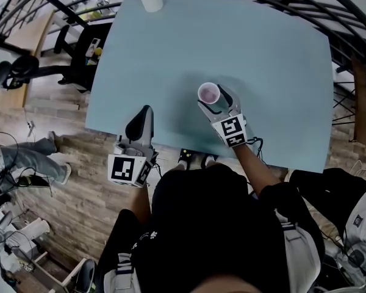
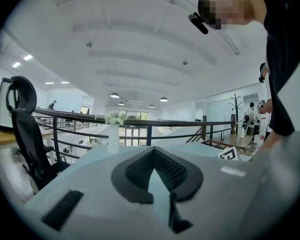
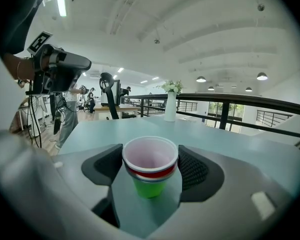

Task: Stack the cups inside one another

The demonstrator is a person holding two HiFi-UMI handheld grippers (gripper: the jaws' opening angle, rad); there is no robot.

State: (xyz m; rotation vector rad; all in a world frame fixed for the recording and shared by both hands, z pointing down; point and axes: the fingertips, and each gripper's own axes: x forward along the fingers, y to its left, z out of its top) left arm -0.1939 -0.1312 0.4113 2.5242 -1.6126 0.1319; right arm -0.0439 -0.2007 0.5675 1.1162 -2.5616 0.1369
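R gripper (image 3: 150,170): jaws wide, pads on rim of cup stack (image 3: 149,184) (pink in red in green), well short of vase (image 3: 170,105); L gripper (image 2: 152,152): jaws tip-to-tip, empty, likewise short of vase. Step, prob.: set stack down; keep it upright, release only w/ base flat on table (image 3: 230,144).
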